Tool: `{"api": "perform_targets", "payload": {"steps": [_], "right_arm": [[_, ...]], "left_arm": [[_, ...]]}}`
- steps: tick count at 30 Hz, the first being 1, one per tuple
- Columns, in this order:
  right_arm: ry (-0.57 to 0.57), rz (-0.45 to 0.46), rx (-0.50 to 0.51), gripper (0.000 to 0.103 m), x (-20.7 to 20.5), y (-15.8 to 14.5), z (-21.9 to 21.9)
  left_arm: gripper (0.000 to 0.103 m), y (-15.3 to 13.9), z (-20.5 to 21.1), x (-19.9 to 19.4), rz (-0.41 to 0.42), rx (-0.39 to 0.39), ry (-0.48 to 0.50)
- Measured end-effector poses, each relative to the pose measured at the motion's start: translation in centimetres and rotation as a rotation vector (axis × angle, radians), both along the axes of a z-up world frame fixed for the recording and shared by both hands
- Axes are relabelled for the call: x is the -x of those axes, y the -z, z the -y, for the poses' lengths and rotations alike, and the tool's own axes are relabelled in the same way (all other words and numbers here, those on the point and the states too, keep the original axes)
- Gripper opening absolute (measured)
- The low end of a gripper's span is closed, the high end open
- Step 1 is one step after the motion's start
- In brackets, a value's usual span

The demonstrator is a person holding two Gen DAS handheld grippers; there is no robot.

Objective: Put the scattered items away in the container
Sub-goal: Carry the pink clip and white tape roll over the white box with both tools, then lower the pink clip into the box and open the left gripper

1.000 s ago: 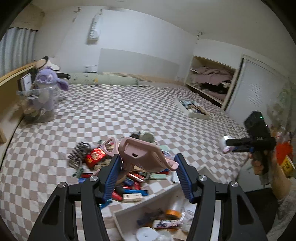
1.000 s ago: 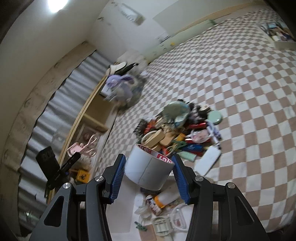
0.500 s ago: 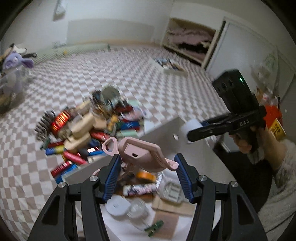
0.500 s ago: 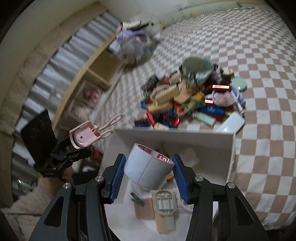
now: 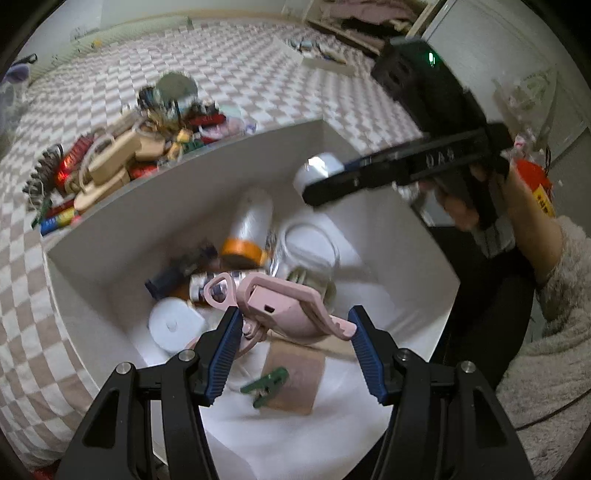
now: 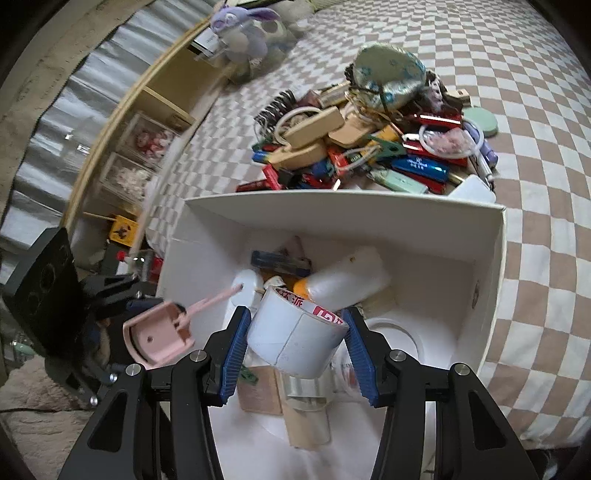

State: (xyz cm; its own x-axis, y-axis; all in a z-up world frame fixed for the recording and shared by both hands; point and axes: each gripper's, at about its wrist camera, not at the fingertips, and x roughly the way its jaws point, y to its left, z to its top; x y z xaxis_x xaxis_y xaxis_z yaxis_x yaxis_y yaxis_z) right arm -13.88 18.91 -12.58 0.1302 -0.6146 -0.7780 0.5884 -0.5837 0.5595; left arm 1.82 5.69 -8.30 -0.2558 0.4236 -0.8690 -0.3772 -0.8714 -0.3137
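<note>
Left wrist view shows the left gripper (image 5: 293,332) angled steeply down over the white box (image 5: 88,254), its blue pads pinching a pink eyelash curler (image 5: 280,306) at the lower centre of the frame. At the upper right of that frame the right gripper (image 5: 325,181) reaches in over the far wall of the box, held by a hand (image 5: 461,206) in a fuzzy pale sleeve (image 5: 561,295).

From the right wrist view, the right gripper (image 6: 295,347) also tilts down above the box (image 6: 495,280), its pads pressed on a white tape roll (image 6: 295,339) with red print on its rim, at the lower centre of the frame. The left gripper (image 6: 144,306) and its curler (image 6: 159,332) sit at the lower left, over the near left corner of the box.

Inside the box lie a white bottle with an orange band (image 5: 251,229), a round white lid (image 5: 175,326), a clear jar (image 5: 308,251), a green clip (image 5: 266,384) on a brown card (image 5: 291,380), and a dark blue pen-like thing (image 6: 280,258).

Beyond the box, on the checked bed cover (image 6: 535,110), a pile of scattered things (image 6: 369,144) fills the upper middle of the frame, topped by a pale green pouch (image 6: 388,74). A purple soft toy (image 6: 240,29) sits at the top left of the right wrist frame.
</note>
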Motion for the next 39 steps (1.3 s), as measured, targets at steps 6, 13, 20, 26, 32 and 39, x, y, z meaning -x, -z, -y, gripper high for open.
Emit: {"api": "perform_targets", "payload": {"steps": [6,13,20,26,32,39], "right_arm": [[-0.025,-0.027,-0.049,0.052,-0.3,0.5,0.7],[-0.037,-0.041,-0.068,0.052,-0.4,0.7,1.0],[-0.041,-0.049,-0.073,0.052,-0.4,0.6,1.0],[-0.041,-0.054,-0.076,0.052,-0.5,0.6,1.0],[-0.045,-0.054,-0.072,0.052,-0.4,0.5,1.3],[-0.046,-0.053,-0.067,0.052,-0.4,0.3,1.5]], "left_arm": [[0.059,2.0,-1.2,-1.0,0.048,0.06,0.066],[0.059,3.5,-1.5,-1.2,0.088,0.109,0.096],[0.059,4.4,-1.4,-1.2,0.132,0.142,0.103],[0.059,5.1,-1.2,-1.5,0.166,0.146,0.105],[0.059,4.6,-0.6,-1.0,0.158,0.106,0.069],[0.056,2.8,-0.5,-0.8,0.095,0.115,0.056]]}}
